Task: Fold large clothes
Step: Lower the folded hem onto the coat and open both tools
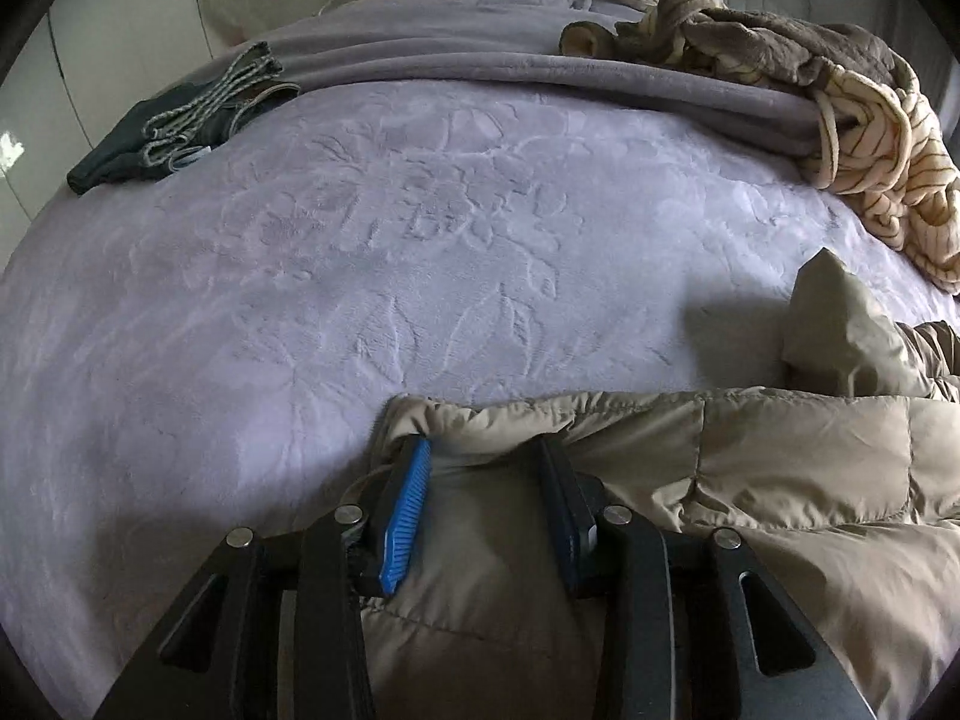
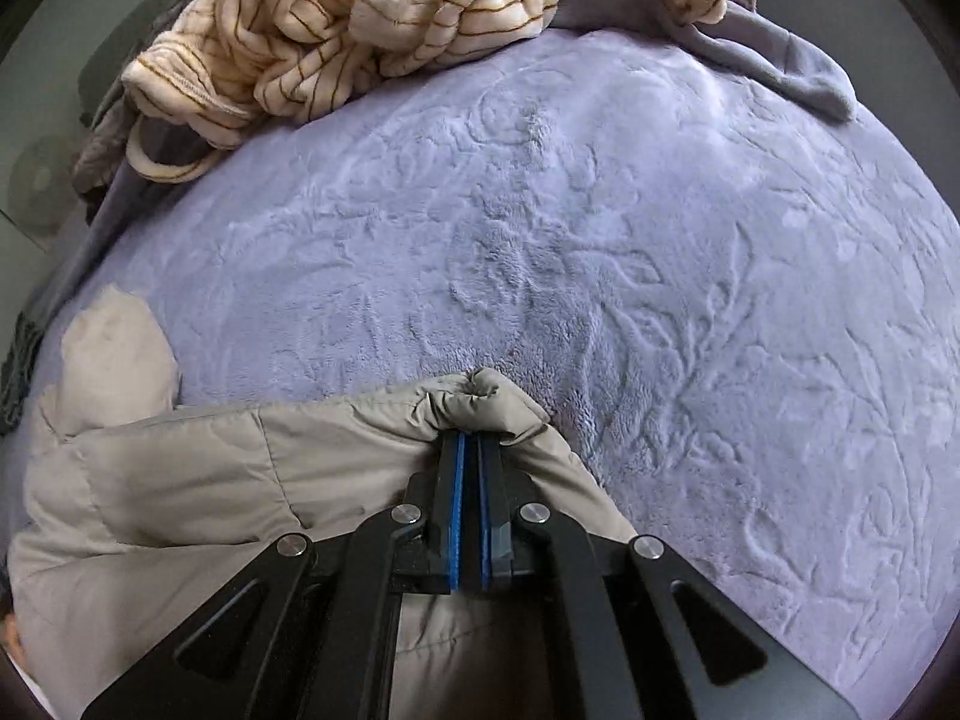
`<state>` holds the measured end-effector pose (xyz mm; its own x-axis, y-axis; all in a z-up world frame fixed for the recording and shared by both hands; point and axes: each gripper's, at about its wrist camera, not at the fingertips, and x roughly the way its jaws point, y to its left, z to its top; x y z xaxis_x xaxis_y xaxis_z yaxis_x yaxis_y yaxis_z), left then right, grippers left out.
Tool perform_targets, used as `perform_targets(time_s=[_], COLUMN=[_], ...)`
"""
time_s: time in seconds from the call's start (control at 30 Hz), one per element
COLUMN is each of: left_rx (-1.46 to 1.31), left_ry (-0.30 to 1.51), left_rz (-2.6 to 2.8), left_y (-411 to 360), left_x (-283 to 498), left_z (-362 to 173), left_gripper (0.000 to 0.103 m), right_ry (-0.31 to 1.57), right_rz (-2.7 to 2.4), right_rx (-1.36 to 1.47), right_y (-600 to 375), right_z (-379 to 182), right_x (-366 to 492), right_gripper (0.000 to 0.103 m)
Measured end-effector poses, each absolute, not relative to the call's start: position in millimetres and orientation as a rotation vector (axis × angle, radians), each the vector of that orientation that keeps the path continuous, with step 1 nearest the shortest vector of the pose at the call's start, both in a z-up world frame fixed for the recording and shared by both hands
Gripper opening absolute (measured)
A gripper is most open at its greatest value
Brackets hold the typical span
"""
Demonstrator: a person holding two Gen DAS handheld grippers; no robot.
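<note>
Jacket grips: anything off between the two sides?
Yes. The right gripper is shut on a bunched corner of the beige puffer jacket, but the left gripper stands open, fingers straddling the fabric without pinching it, so only one side is held.

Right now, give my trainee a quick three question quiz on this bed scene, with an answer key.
1. True or false: the right gripper is shut on the beige puffer jacket.
2. How do the left gripper jaws stand: A open over the jacket, B clamped on the lilac blanket, C holding the striped fleece?
3. Fill in: the dark folded clothes lie at the far ____ in the left wrist view.

Key: 1 true; 2 A; 3 left.
</note>
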<state>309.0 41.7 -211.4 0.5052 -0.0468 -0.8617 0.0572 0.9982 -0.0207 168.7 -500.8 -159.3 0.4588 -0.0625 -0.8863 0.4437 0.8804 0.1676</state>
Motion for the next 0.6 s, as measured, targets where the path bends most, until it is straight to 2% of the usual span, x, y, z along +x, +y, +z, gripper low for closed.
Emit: perform_targets(time_s=[0.23,0.27,0.3,0.37,0.6], left_rx=[0.036,0.039,0.043,0.048,0.061], left_ry=[1.032,1.031,1.027,1.015,1.069], left_rz=[-0.03,-0.032,-0.032,-0.026,-0.045], left_y=[49,49,50,51,55], left_x=[283,279,273,262,218], left_z=[-178,-174,-168,-160,-145], left_gripper=[0.043,0.048,0.059,0.068,0.068], right_ry=[1.033,1.023,1.016,1.001,0.989], right_rz=[-0.344,-0.34,-0.334,-0.325,-0.268], right_rx=[0.459,0.457,0.448,0.43,0.475], right_y=[-496,-493,-489,-480,-455], right_z=[-131,-126,-121,-111,-89], right_x=[152,146,142,132,86], right_gripper=[0.012,0.014,0.018,0.023,0.031])
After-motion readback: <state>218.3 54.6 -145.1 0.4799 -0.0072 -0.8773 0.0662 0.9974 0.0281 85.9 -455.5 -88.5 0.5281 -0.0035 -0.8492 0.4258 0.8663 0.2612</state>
